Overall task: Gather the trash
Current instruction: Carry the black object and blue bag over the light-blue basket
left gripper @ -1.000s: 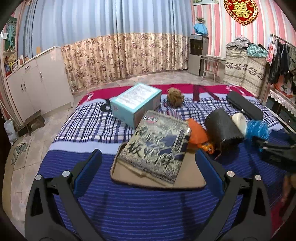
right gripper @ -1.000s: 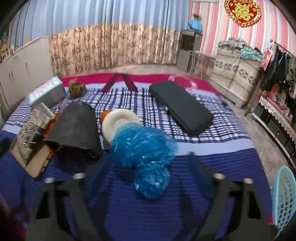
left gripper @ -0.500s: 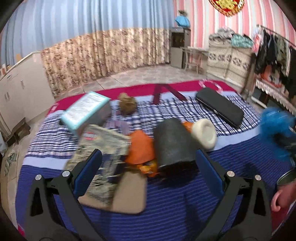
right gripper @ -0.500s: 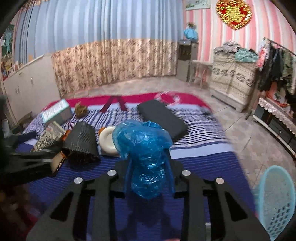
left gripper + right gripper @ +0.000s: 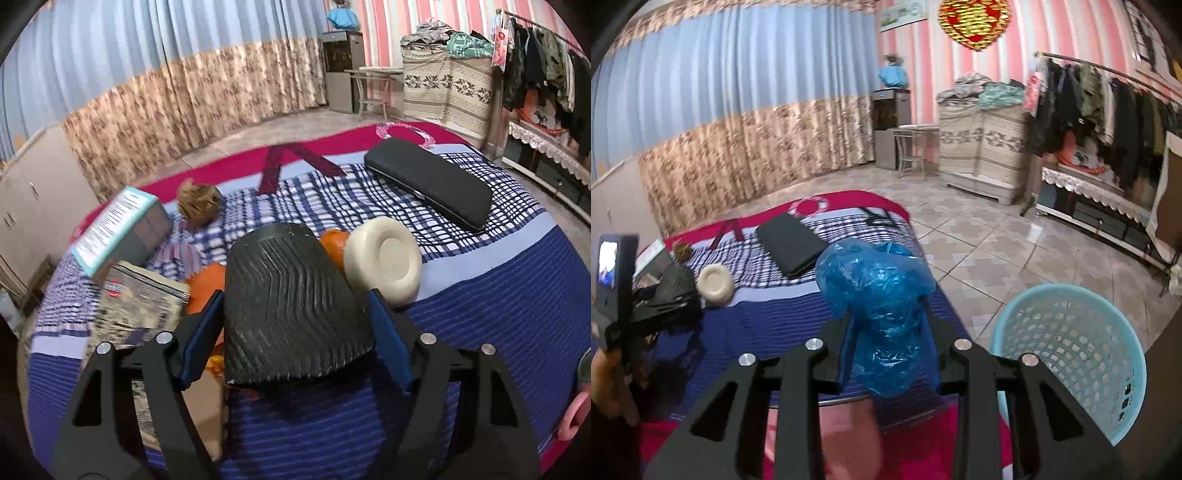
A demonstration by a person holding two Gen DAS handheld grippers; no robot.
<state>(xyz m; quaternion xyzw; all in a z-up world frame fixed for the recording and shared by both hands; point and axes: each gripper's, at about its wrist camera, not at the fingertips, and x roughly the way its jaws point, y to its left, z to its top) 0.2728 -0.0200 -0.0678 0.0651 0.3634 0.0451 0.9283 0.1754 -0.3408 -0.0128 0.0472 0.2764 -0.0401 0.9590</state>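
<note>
R gripper pinching crumpled blue plastic bag, up off bed, just left of light-blue mesh basket.
Risk: slick film could slip or snag on rim at drop. L gripper spread either side of ribbed black cup; contact unclear, could nudge cup into cream lid.

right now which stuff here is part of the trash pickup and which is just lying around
Job:
- blue plastic bag, held in right claw
- light blue basket
- black ribbed cup, between left claw fingers

Lying about:
- black case
- teal box
- cream dish
</note>
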